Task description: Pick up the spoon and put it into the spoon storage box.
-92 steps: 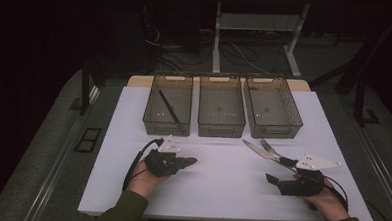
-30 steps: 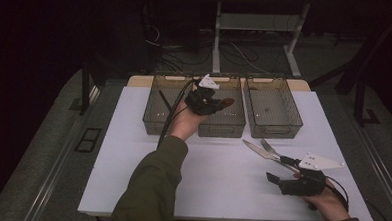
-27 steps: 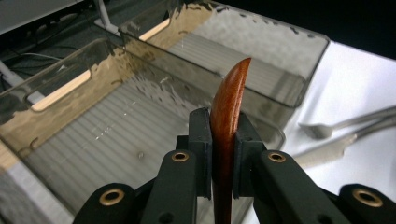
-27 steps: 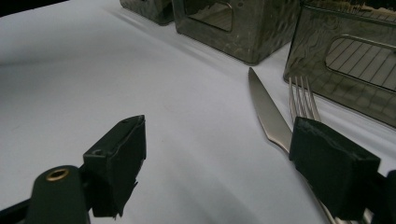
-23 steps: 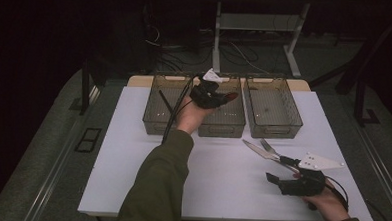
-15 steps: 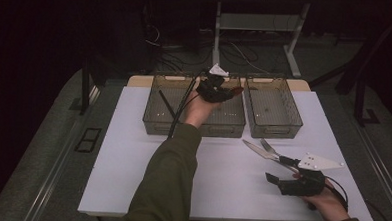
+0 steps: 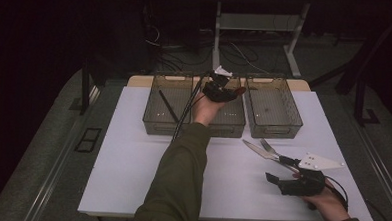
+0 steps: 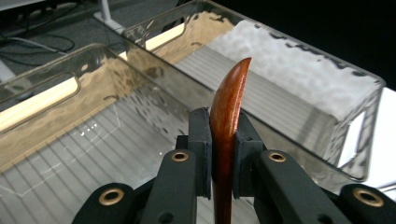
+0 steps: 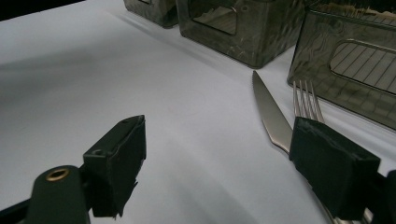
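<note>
On the white table (image 7: pixel 131 177), three clear bins sat in a row; the left bin (image 7: pixel 167 102) already held a dark utensil (image 7: pixel 168 107). Your left hand-held gripper (image 7: pixel 220 87) hung over the middle bin (image 7: pixel 229 117), clenched on a wooden spoon (image 8: pixel 229 112) not yet dropped. Your right hand-held gripper (image 9: pixel 219 158) rested with jaws spread beside the knife (image 9: pixel 271 116) and fork (image 9: pixel 304 100), both left to sort.

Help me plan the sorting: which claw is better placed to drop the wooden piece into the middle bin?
Left. The left claw is shut on the wooden piece right over the middle bin. The right claw stands open by the knife and fork.
</note>
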Tool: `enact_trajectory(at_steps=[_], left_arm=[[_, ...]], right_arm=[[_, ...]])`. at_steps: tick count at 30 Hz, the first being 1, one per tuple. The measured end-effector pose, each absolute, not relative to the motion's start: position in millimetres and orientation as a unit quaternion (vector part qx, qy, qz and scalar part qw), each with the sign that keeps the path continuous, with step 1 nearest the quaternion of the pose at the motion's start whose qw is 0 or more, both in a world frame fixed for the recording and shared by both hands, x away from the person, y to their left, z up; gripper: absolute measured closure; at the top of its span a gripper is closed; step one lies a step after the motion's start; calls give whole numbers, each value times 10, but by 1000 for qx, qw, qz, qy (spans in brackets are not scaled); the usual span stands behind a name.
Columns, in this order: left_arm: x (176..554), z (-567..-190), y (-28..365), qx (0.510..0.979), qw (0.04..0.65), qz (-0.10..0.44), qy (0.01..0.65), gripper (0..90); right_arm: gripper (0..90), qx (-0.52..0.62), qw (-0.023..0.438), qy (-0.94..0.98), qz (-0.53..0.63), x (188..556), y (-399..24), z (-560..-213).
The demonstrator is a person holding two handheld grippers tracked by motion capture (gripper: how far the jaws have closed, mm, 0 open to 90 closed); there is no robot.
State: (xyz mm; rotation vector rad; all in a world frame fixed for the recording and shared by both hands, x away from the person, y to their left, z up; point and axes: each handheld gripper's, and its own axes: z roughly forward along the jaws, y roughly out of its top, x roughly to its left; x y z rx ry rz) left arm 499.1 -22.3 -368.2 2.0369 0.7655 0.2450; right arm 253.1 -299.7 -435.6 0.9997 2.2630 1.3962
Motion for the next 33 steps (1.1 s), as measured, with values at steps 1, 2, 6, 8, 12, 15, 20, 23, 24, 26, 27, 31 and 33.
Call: enact_trajectory(at_steps=[1,2,6,8,12,15,20,23,24,26,27,31,33], left_arm=[[4996,-3699,-226,827,455,98,315,801],[4998,-3714,-225,829,449,96,319,800],[5020,-3739,-219,832,436,105,326,735],[5013,-3732,-217,828,437,107,334,716],[5005,-3693,-194,827,440,116,330,683],[4980,-3646,-182,826,447,114,325,658],[4918,-3561,-161,831,451,113,304,587],[4853,-3509,-149,837,451,114,288,548],[4831,-3489,-130,840,450,112,281,533],[4780,-3465,-103,842,451,106,275,510],[4749,-3455,-88,843,451,107,271,497],[4631,-3426,-22,845,452,107,264,466],[4583,-3411,22,845,454,109,262,451]], right_arm=[[181,347,149,788,486,2530,-2997,-4356],[181,348,149,788,486,2529,-2999,-4355],[181,348,150,786,489,2532,-3006,-4353],[180,348,150,786,488,2530,-3005,-4352],[180,348,150,786,488,2532,-3005,-4354],[180,348,149,787,487,2532,-3001,-4355],[181,350,151,787,485,2547,-3003,-4363],[181,351,150,788,483,2562,-3002,-4367],[180,350,150,789,482,2564,-2997,-4368],[181,350,150,790,481,2561,-2988,-4367],[181,349,150,790,481,2561,-2987,-4368],[181,350,151,790,480,2561,-2991,-4373],[181,351,150,790,480,2560,-3000,-4372]])
